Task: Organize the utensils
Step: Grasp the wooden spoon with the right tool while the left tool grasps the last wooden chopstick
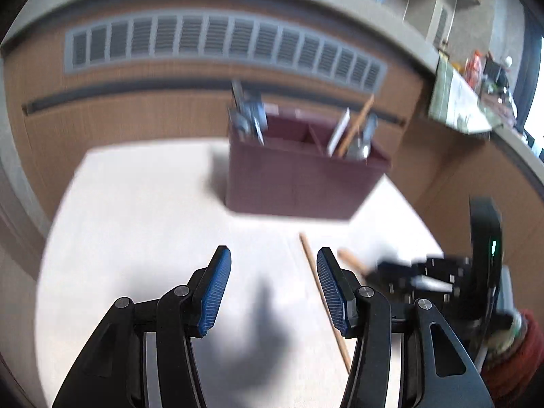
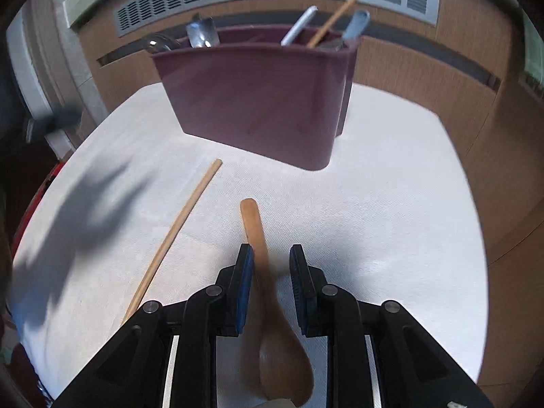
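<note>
- A maroon utensil caddy (image 2: 258,102) stands on a white tabletop (image 2: 391,204); metal spoons (image 2: 200,34) sit at its left end, a wooden stick and pale handles (image 2: 299,25) at its right.
- The right gripper (image 2: 271,258) hovers over a wooden spoon (image 2: 268,289) lying on the table; its fingers are spread either side of the handle, and whether the left pad touches it is unclear.
- A wooden chopstick (image 2: 176,231) lies apart to the left of the spoon.
- The left gripper (image 1: 272,285) has fingers spread wide, nothing between them, the chopstick just beside its right finger.

Wooden spoon (image 2: 268,299), matt plastic caddy (image 2: 258,102), woven cloth (image 2: 391,210).
</note>
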`<state>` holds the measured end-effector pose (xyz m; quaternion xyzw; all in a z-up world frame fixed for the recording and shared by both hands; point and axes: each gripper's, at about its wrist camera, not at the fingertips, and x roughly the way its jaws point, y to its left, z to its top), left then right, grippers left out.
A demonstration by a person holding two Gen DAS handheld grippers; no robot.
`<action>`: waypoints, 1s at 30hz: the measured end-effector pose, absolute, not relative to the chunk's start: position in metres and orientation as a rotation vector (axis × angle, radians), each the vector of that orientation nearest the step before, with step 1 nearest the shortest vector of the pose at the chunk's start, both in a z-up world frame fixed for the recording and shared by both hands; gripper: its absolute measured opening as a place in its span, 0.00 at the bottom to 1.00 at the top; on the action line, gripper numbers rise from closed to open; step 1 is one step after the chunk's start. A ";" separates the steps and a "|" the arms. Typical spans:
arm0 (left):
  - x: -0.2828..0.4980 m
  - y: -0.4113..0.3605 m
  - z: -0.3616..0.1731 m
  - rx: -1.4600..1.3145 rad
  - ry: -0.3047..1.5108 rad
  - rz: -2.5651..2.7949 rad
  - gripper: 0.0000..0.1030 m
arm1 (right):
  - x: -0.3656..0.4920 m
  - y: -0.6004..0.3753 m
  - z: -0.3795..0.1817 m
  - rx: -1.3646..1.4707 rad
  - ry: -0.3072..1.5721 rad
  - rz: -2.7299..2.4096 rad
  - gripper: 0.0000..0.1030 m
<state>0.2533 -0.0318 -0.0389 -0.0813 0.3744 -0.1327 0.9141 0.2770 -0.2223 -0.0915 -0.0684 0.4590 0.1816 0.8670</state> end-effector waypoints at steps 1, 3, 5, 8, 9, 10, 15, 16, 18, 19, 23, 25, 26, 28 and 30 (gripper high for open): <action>0.253 -0.034 -0.045 -0.166 0.792 -0.274 0.52 | 0.277 -0.222 -0.092 -0.132 0.962 0.386 0.20; 0.253 -0.037 -0.053 -0.155 0.818 -0.269 0.52 | 0.280 -0.221 -0.096 -0.125 0.970 0.388 0.21; 0.251 -0.041 -0.058 -0.139 0.825 -0.265 0.52 | 0.279 -0.221 -0.096 -0.137 0.959 0.384 0.21; 0.252 -0.047 -0.059 -0.123 0.835 -0.269 0.52 | 0.273 -0.216 -0.095 -0.163 0.945 0.369 0.15; 0.252 -0.048 -0.060 -0.118 0.838 -0.272 0.52 | 0.269 -0.215 -0.094 -0.179 0.937 0.355 0.11; 0.252 -0.051 -0.061 -0.113 0.842 -0.274 0.52 | 0.268 -0.214 -0.093 -0.192 0.930 0.336 0.09; 0.252 -0.058 -0.064 -0.101 0.863 -0.283 0.52 | 0.251 -0.240 -0.082 -0.048 0.888 0.286 0.09; 0.252 -0.061 -0.066 -0.095 0.869 -0.286 0.52 | 0.248 -0.246 -0.078 -0.014 0.874 0.274 0.09; 0.251 -0.068 -0.068 -0.079 0.880 -0.293 0.52 | 0.237 -0.260 -0.073 0.057 0.843 0.252 0.09; 0.250 -0.071 -0.068 -0.074 0.883 -0.296 0.52 | 0.233 -0.264 -0.072 0.078 0.834 0.252 0.09; 0.244 -0.090 -0.069 -0.029 0.890 -0.331 0.52 | 0.215 -0.276 -0.071 0.143 0.818 0.258 0.09; 0.240 -0.104 -0.072 0.031 0.893 -0.351 0.52 | 0.210 -0.279 -0.071 0.161 0.808 0.248 0.09; 0.238 -0.109 -0.073 0.061 0.889 -0.352 0.52 | 0.210 -0.280 -0.071 0.168 0.801 0.241 0.09; 0.234 -0.120 -0.077 0.147 0.876 -0.335 0.52 | 0.207 -0.283 -0.071 0.175 0.794 0.229 0.09; 0.233 -0.125 -0.082 0.221 0.865 -0.313 0.52 | 0.206 -0.284 -0.072 0.176 0.798 0.223 0.09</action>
